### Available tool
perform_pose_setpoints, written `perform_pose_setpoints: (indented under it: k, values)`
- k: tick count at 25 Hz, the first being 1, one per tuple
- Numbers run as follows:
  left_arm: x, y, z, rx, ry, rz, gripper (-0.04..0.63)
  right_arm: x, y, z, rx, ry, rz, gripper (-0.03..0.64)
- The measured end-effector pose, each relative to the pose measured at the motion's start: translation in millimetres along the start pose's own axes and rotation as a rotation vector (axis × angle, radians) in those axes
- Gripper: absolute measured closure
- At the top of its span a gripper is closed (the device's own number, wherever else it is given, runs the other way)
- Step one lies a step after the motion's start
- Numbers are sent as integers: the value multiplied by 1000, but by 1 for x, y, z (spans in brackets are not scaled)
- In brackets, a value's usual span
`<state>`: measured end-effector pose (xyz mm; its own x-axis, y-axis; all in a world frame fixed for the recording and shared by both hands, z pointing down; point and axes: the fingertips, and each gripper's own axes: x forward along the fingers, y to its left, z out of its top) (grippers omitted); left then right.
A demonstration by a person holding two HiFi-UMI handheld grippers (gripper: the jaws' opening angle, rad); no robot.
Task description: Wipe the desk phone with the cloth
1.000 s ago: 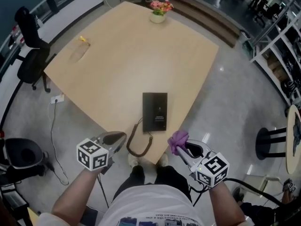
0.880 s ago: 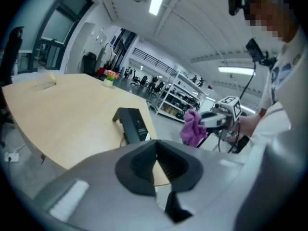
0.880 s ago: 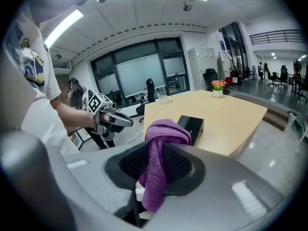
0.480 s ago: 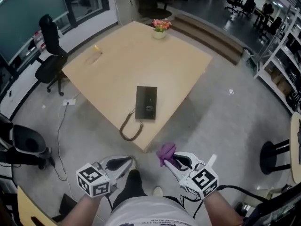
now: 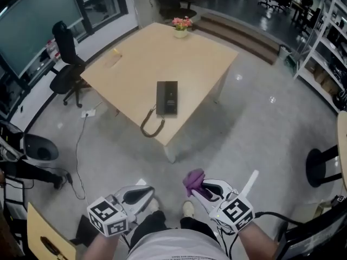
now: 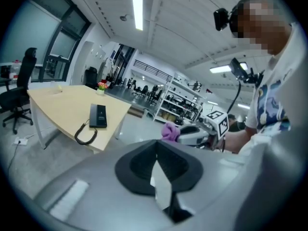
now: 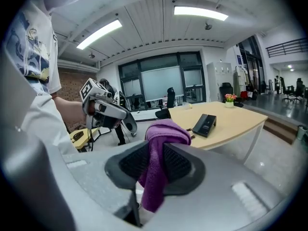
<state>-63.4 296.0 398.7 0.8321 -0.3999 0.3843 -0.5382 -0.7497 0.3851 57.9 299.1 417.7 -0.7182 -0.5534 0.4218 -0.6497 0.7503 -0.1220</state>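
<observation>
- Right gripper view: shows the right gripper clamped on the purple cloth, with a fold bunched above the jaws and a tail hanging below.
- Left gripper view: shows the left gripper fully closed, with nothing between the jaws.
- Head view: places both grippers low over open floor, well apart from the table. Finds the desk phone lying flat near the table's closest corner, its coiled cord looping by the edge.
- Probably no wiping possible from here; calls for an approach first.
- Could snag the cord on the way in and drag the phone off the edge.
- Could shove the unbraced phone under wiping pressure.
- Could drop the cloth if that narrow pinched fold slips.
</observation>
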Motion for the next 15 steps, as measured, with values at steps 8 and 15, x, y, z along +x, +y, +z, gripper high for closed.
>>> perform_pose_setpoints:
  k: [8,15]
  values:
    - [-49,-15,-12,36,-38,-93,589,-11,59,-2,-18,-1,-119,526]
    - [-115,-11,-41,97,0,-194,589,11,136,11,21,-57,-194,526]
